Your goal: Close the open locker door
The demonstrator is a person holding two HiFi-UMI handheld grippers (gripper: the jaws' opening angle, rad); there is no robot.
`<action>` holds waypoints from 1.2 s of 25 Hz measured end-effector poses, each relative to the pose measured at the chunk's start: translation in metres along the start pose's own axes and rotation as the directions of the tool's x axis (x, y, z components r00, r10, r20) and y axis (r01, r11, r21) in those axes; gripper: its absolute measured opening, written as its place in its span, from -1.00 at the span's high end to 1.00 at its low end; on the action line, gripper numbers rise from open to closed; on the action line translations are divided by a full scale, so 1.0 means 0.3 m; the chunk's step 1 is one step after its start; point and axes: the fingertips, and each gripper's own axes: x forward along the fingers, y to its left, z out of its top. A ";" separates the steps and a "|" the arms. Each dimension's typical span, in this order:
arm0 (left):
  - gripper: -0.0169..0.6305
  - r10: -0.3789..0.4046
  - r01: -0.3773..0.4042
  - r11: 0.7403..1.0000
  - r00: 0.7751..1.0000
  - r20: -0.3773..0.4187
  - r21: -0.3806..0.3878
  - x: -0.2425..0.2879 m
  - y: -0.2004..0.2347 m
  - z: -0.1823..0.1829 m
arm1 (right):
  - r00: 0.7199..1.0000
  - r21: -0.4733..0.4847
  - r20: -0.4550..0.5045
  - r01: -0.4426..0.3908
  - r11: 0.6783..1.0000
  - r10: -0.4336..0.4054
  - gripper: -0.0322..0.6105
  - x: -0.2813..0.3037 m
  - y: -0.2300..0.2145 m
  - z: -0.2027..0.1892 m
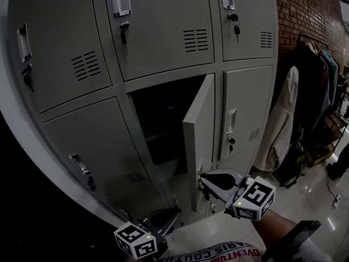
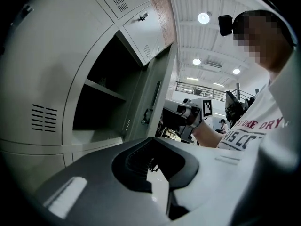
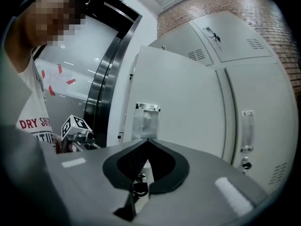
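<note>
The grey locker door (image 1: 199, 141) stands ajar, swung out to the right from a dark open compartment (image 1: 161, 124) in the lower row. My right gripper (image 1: 202, 179) is shut with nothing in it. Its tips sit at the lower outer face of the door, and I cannot tell whether they touch. In the right gripper view the door (image 3: 188, 102) fills the middle, with its metal handle (image 3: 146, 122) just above my shut right gripper (image 3: 148, 140). My left gripper (image 1: 173, 213) hangs low near the floor, shut and empty. In the left gripper view the left gripper (image 2: 151, 138) faces the open compartment (image 2: 103, 98).
Shut locker doors (image 1: 245, 113) with keys in their locks surround the open one. A clothes rack with coats (image 1: 289, 119) stands at the right, before a brick wall (image 1: 305, 10). Pale tiled floor (image 1: 305, 195) lies below.
</note>
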 end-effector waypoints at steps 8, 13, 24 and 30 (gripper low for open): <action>0.93 0.111 -0.111 0.994 0.993 0.033 0.021 -0.088 0.111 0.037 | 0.993 -0.008 -0.028 -0.114 0.993 0.113 0.92 0.254 0.020 -0.044; 0.93 0.169 -0.170 0.985 0.984 0.054 0.027 -0.132 0.161 0.053 | 0.991 -0.048 -0.053 -0.127 0.991 0.124 0.92 0.390 -0.002 -0.048; 0.93 0.226 -0.231 0.970 0.972 0.069 0.072 -0.164 0.214 0.067 | 0.997 -0.056 -0.078 -0.033 0.998 0.029 0.92 0.538 -0.142 -0.051; 0.93 0.249 -0.256 0.964 0.965 0.084 0.077 -0.186 0.210 0.077 | 0.995 -0.051 -0.095 0.014 0.999 -0.018 0.92 0.564 -0.190 -0.091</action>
